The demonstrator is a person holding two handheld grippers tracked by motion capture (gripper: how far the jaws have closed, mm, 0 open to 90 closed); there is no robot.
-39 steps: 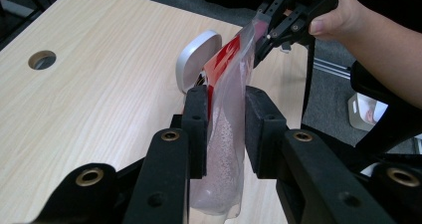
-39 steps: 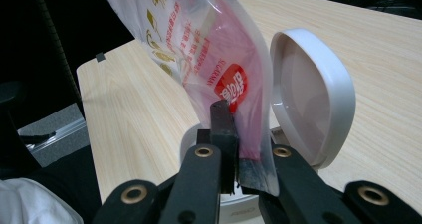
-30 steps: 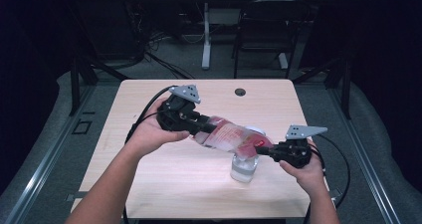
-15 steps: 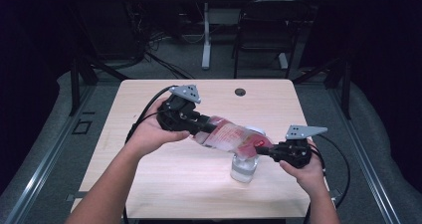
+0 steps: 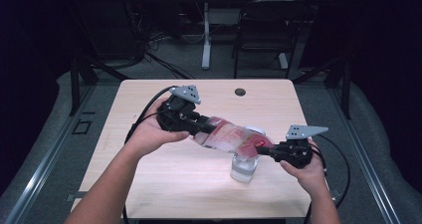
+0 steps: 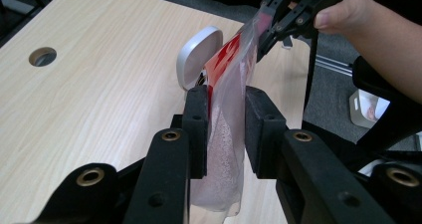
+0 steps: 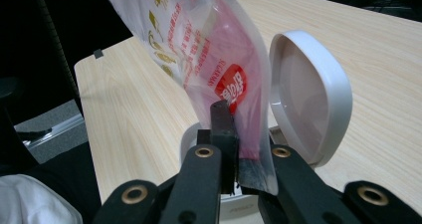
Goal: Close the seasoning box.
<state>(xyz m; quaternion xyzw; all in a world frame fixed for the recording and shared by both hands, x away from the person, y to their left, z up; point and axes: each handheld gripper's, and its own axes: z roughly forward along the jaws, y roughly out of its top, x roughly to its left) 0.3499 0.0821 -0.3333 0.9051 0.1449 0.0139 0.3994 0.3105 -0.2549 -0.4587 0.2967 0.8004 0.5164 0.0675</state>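
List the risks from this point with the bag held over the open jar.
The bag, pinched at each end by the left gripper and right gripper, may sag, so its contents miss the jar and scatter on the table. A tug could knock over the jar. The upright lid may catch the bag.

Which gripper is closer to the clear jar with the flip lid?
Right. The right gripper pinches the bag just above the jar; the left gripper grips the bag's far end, farther away.
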